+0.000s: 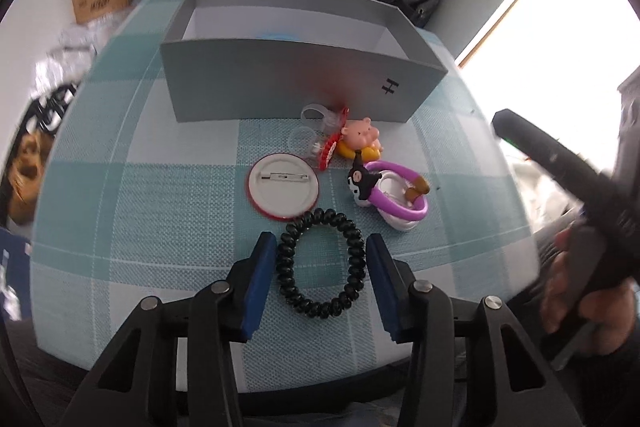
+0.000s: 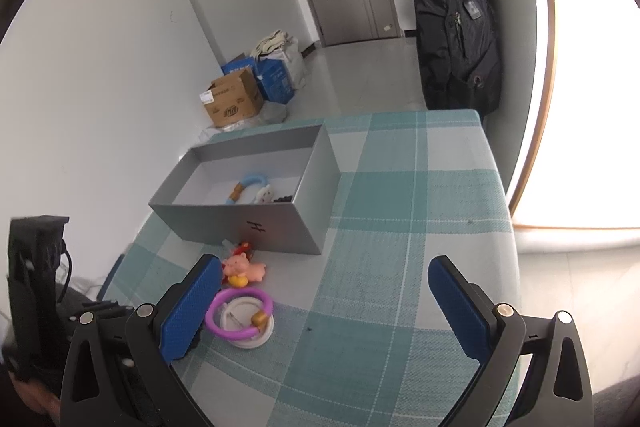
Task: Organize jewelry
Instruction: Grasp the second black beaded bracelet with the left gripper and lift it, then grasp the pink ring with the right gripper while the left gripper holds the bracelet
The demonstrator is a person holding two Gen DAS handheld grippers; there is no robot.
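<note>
A black coil hair tie lies on the checked tablecloth between the blue pads of my left gripper; both pads touch its sides, so the gripper is shut on it. Beyond it lie a white pin badge, a purple bracelet with a small black-and-white figure, a pink pig toy and clear rings. Behind those stands the open grey box, which holds a blue bracelet. My right gripper hangs open over the cloth, with the purple bracelet just inside its left finger.
A hand holds the right gripper's body at the table's right edge. On the floor behind the table are cardboard boxes and a black backpack. The table's far edge lies close behind the grey box.
</note>
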